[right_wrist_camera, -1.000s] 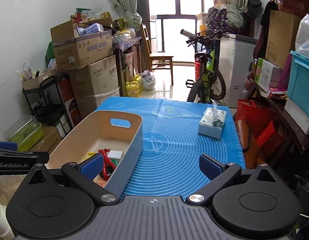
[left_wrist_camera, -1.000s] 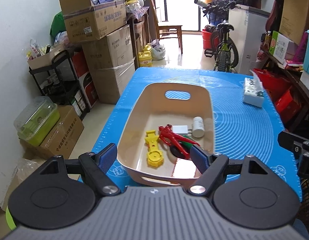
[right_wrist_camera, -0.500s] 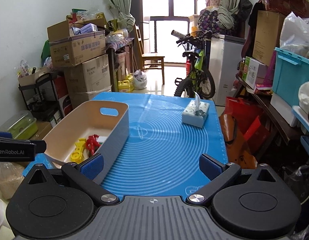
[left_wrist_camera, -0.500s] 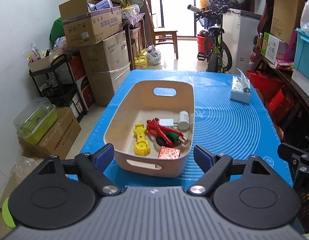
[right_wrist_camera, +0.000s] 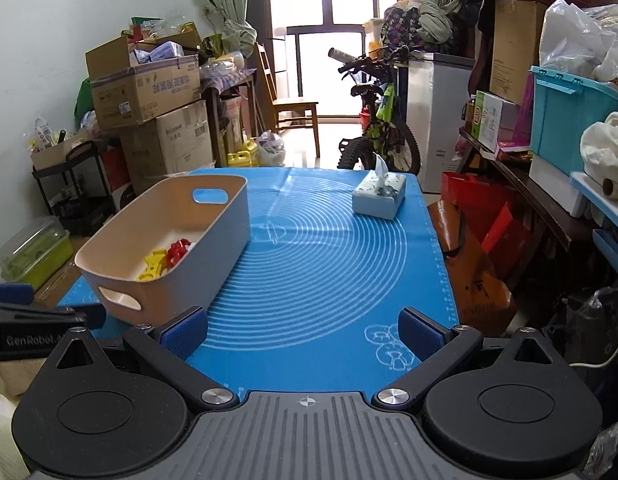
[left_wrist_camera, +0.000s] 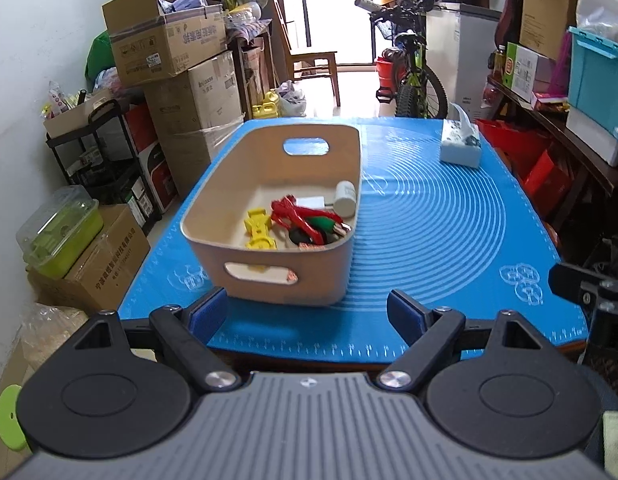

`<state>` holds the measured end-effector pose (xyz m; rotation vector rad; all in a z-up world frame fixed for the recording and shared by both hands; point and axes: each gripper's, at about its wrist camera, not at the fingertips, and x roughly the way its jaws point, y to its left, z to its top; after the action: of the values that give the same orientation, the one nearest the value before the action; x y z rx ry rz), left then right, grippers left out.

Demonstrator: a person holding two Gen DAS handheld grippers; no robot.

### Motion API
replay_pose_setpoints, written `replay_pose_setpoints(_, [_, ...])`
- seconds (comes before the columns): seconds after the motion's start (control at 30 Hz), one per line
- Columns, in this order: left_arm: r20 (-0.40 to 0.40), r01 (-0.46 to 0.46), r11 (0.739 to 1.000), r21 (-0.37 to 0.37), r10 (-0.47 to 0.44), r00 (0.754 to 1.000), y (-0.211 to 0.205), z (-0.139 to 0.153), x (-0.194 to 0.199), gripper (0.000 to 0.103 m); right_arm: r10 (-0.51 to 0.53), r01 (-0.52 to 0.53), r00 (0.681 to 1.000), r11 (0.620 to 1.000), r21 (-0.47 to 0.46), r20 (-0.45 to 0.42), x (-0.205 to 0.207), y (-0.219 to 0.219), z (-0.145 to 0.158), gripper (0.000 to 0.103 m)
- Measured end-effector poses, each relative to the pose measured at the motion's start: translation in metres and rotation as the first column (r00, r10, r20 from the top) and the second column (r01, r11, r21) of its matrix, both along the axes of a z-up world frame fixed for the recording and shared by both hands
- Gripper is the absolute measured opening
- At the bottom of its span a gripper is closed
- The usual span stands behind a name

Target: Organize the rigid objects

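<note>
Holding toys (mixed): beige bin.

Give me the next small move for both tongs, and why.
Probably just lower both to rest and stop. The left tongs and right tongs are open and empty, short of the table's near edge. The small items, like the yellow piece and red clips, lie inside the beige bin; only a tissue box sits on the blue mat.
</note>
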<state>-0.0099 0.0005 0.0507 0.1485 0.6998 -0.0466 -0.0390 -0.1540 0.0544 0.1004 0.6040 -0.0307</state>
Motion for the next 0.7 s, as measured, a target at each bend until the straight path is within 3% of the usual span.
replay_pose_setpoints(0.27, [-0.023,0.029,0.999,0.014,-0.028,0.999,-0.004,-0.024,-0.014,0.087,-0.005,0.005,1.000,1.000,-0.024,0.030,-0.016,0.001,-0.017,0.101])
replay_pose_setpoints(0.7, [-0.026,0.057,0.998,-0.004,-0.057,0.998,-0.004,-0.039,-0.020,0.087,-0.032,0.033,0.999,0.999,-0.022,0.037,-0.026,-0.002,-0.035,0.101])
